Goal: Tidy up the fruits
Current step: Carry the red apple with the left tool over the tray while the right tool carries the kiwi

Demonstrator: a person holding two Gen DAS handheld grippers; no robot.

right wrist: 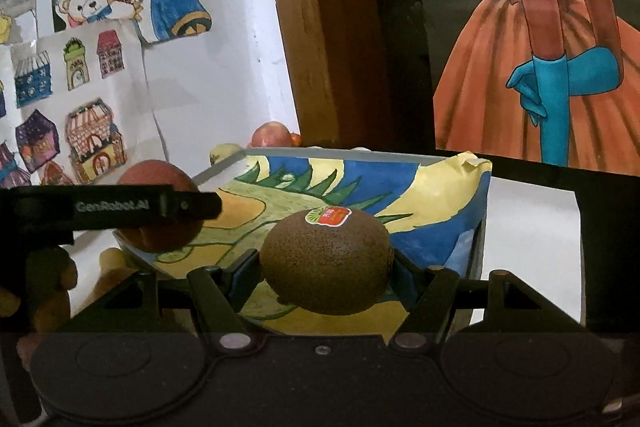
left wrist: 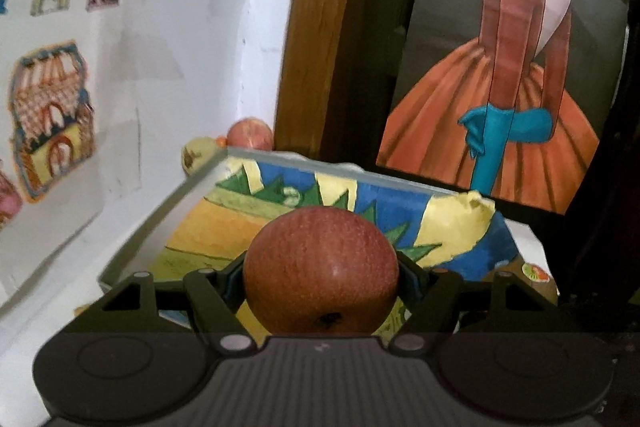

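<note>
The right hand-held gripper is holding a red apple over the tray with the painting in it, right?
Not quite. The right hand-held gripper is holding a brown kiwi with a sticker, as the right wrist view shows. It is over the painted tray.

1. Brand lettering "GenRobot.AI", pale on black, running along the side of the left tongs [right wrist: 188, 205] where they cross the left part of the right wrist view. Fully legible.

2. Sticker [right wrist: 328, 216] on top of the brown kiwi [right wrist: 326, 261], red with a green sunburst patch at its left end; carries small light characters, too blurred to read.

3. Round sticker [left wrist: 535, 273], green and orange, seen in the left wrist view at the tray's near right corner; any print on it is too small to make out.
</note>
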